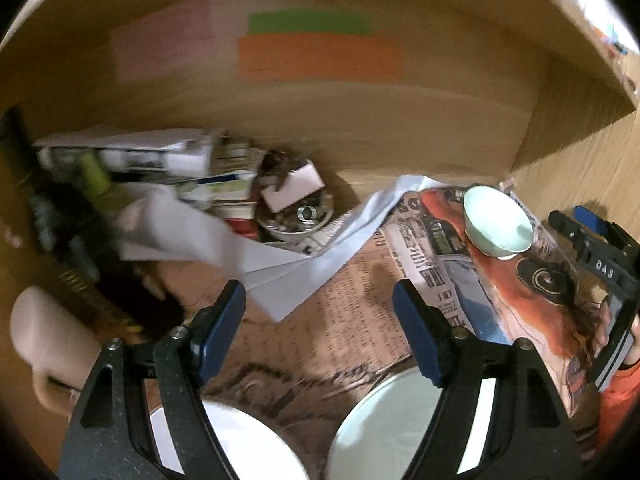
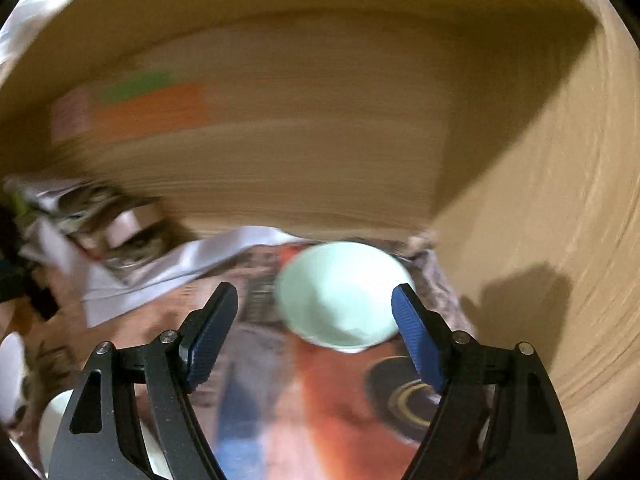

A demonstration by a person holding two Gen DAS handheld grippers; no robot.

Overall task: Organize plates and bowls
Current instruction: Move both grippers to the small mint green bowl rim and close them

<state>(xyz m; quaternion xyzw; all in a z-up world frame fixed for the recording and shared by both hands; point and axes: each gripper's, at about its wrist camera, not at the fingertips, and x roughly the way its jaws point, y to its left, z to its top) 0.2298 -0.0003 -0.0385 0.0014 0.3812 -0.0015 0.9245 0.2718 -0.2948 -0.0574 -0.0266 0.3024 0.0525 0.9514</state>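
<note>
A small pale green bowl point(image 1: 498, 224) lies tilted on newspaper at the right of a wooden cupboard shelf; it also shows in the right wrist view point(image 2: 340, 296), just ahead of my open, empty right gripper point(image 2: 316, 320). My left gripper point(image 1: 320, 312) is open and empty above the newspaper. Under it lie a white plate point(image 1: 256, 440) at the lower left and a pale green plate point(image 1: 384, 428) at the lower right. The right gripper point(image 1: 600, 252) shows at the right edge of the left wrist view.
Newspaper point(image 1: 340, 320) covers the shelf floor. Loose white paper point(image 1: 280, 264), small boxes point(image 1: 192, 168) and a metal tin of odds and ends point(image 1: 292, 216) crowd the back left. The cupboard's back wall point(image 1: 320, 92) carries coloured stickers. The side wall point(image 2: 540, 240) stands at the right.
</note>
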